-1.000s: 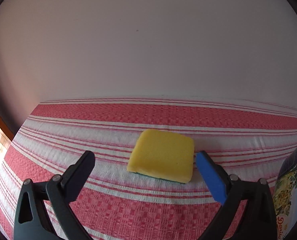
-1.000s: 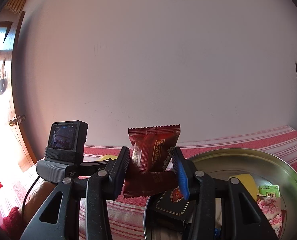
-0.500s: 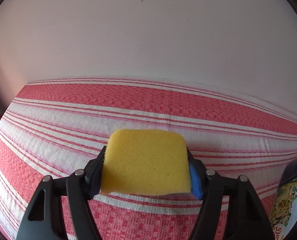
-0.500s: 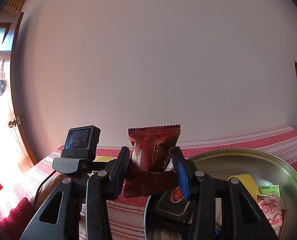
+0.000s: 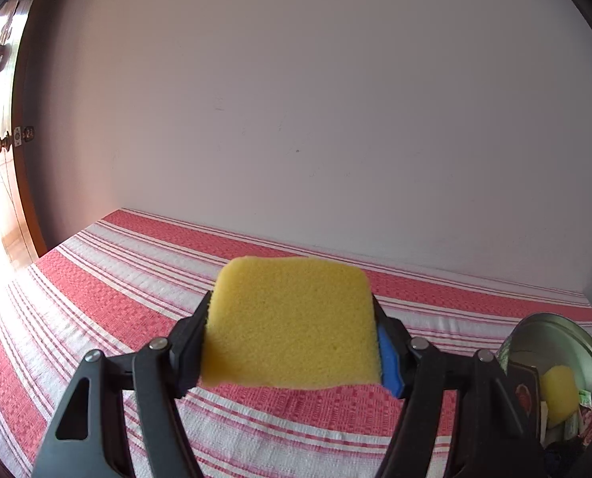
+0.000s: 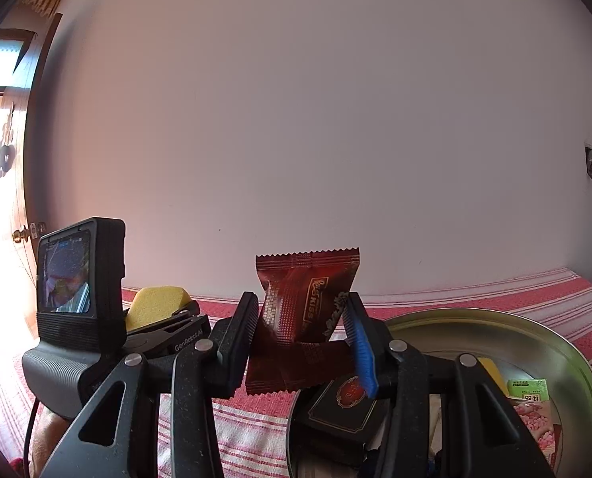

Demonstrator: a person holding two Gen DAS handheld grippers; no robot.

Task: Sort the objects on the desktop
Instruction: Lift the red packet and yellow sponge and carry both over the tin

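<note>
The left gripper point(image 5: 292, 342) pinches a yellow sponge point(image 5: 290, 322) by its two side edges, flat face up, held above the striped tablecloth point(image 5: 116, 286). The right gripper point(image 6: 301, 338) clamps a dark red candy wrapper point(image 6: 307, 302), long axis upright, serrated end on top, beside the near-left rim of the round metal tin point(image 6: 566, 362).

Red-striped tablecloth point(image 5: 116, 298) carries a round metal tin point(image 6: 534, 330).

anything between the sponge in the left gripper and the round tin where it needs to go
Nothing visible on the cloth between them. The left gripper holds the yellow sponge above the striped tablecloth; the round tin sits off to its right, with only the right gripper and its red candy packet near the rim.
</note>
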